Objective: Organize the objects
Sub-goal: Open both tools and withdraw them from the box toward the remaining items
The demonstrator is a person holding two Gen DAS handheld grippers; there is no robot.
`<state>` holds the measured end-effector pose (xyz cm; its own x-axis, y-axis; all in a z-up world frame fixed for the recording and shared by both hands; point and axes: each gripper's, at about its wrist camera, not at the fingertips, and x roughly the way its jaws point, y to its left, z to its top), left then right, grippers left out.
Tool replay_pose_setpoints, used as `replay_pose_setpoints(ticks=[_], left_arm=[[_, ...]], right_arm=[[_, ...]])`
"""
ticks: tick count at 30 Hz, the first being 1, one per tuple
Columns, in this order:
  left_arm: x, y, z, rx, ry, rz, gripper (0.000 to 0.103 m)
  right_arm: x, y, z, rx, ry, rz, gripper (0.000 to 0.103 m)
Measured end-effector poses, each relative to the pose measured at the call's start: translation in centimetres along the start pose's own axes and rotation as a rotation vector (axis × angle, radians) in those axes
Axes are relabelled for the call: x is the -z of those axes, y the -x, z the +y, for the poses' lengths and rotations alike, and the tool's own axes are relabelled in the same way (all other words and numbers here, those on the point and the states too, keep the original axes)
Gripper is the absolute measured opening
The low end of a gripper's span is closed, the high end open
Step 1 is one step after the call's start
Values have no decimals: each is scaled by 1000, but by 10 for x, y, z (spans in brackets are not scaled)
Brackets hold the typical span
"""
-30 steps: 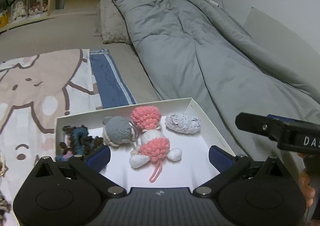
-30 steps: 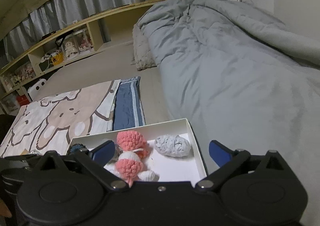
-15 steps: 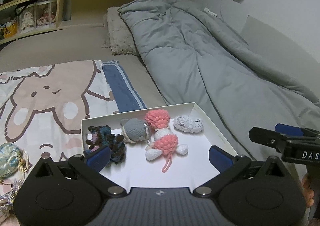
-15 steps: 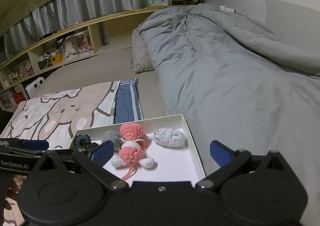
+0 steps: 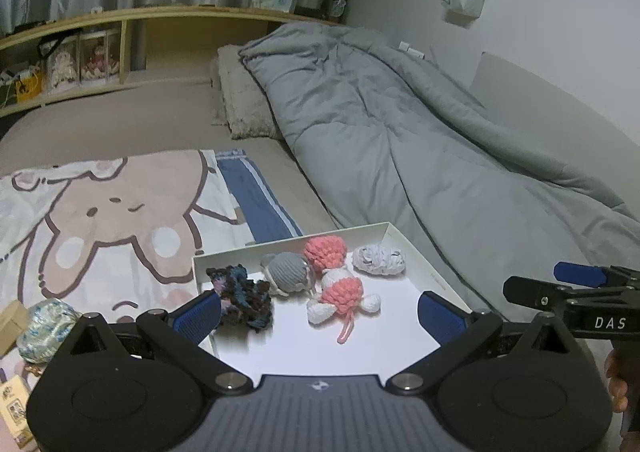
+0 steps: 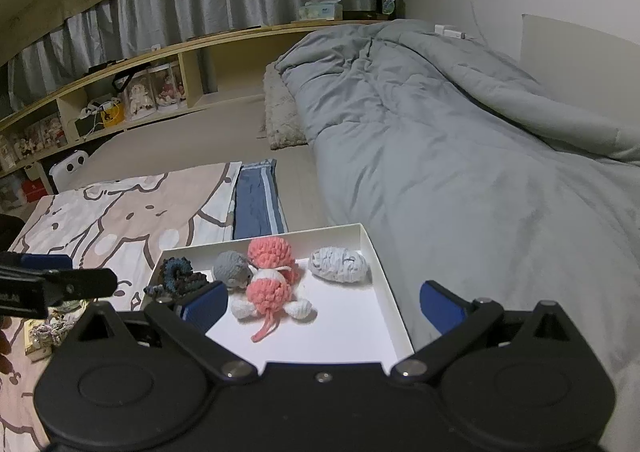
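A shallow white box (image 5: pixel 434 284) lies on the bed, its right wall against the edge of the grey duvet (image 5: pixel 420 140) and its left part resting on the cartoon-print blanket (image 5: pixel 120 212). Four crocheted items sit inside, all ranged along the far wall. From the far left corner: a dark multicoloured crochet piece (image 5: pixel 244 294), lying just inside the left wall; a grey crochet ball (image 5: pixel 286 274), touching the dark piece; a pink-and-white crochet toy (image 5: pixel 340 284) with its pink head at the far wall and its body and cord trailing toward the middle of the box floor; and a pale grey-white crochet bundle (image 5: pixel 378 260) in the far right corner, apart from the pink toy. The near half of the box floor is bare white.

Left gripper (image 5: pixel 320 312): jaws spread wide, nothing between them, held over the near edge of the box. Its left fingertip overlaps the dark piece in view; contact cannot be confirmed.

Right gripper (image 6: pixel 324 304): jaws likewise spread wide and empty, held over the near right part of the box, with its right finger out past the right wall over the duvet.

Outside the box, on the blanket near its left wall, lies a pale blue patterned pouch (image 5: pixel 46 324), with a small tan box (image 5: pixel 12 322) touching it on the left. A blue striped cloth (image 5: pixel 260 200) lies folded beyond the far wall.
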<state>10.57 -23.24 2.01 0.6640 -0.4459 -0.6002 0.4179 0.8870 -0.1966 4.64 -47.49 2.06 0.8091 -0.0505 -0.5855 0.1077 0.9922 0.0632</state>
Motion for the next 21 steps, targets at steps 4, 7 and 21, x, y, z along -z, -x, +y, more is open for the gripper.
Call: replay_pose_setpoints(ticks=[4,7,21], left_arm=[[2,8,5,1,1,-13,103],[4,12,12,5,1,-17,103],[16,36,74,-105,35,-54,103]], right_arm=[[2,4,5,7,-5,2,103],[3,5,10,21,-8,-5,103],[9,-3,59,-11,-8,-46,103]])
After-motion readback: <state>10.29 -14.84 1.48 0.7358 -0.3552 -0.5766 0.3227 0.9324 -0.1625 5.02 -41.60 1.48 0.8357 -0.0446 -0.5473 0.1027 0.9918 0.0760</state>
